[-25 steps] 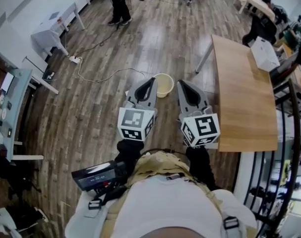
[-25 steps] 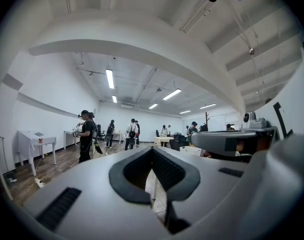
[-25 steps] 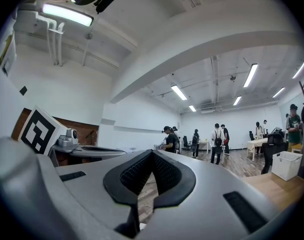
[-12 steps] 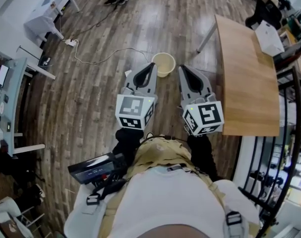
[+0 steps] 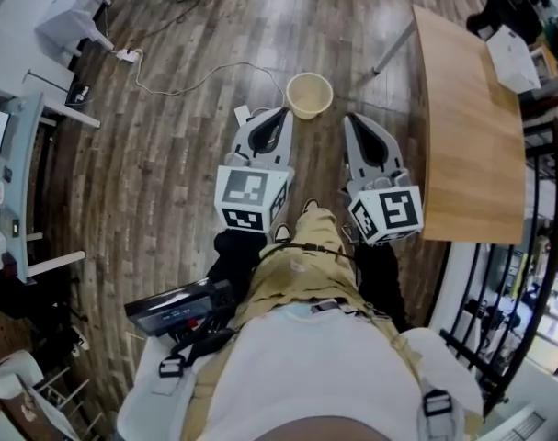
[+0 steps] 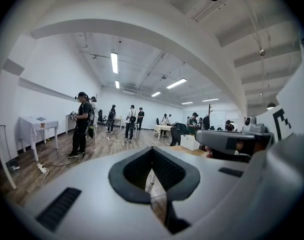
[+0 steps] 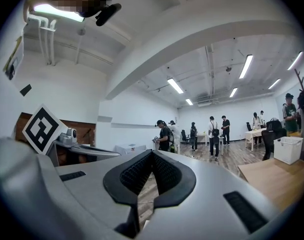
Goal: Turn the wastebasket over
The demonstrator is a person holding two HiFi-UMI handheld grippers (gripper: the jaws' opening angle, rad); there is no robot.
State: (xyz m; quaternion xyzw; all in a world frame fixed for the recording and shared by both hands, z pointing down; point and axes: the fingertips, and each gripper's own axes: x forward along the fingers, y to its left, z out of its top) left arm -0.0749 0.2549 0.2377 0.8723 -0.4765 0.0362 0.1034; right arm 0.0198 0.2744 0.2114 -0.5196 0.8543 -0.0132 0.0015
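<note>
Two grippers were presented for inspection, and both were clenched on nothing: the left gripper (image 5: 280,116) and the right gripper (image 5: 356,122) each showed their jaws met at the tip in their own views, with only bare floorboards visible through the gap behind the tips. We found the wastebasket (image 5: 309,95) standing upright on the wooden floor (image 5: 168,182), mouth upward, just ahead of the two gripper tips and nearer the left one; neither gripper touched it. It stood well apart from the table (image 5: 472,127) to the right and from the cable (image 5: 196,85) lying on the boards to the left. Its interior appeared empty. We judged it a small, pale, thin-walled pail, probably plastic and therefore light, reasonably stiff at the rolled rim but liable to flex lower down the wall. Its surface looked smooth, so we expected pads to slip on the outside, and we expected the pail to skate across the boards if pushed rather than gripped. We recommended taking it at the rim — one jaw inside, one outside — which would first require the jaws to be parted. Breakage we considered unlikely; the likelier faults were a lost pinch mid-turn or the pail rolling off once tipped.
</note>
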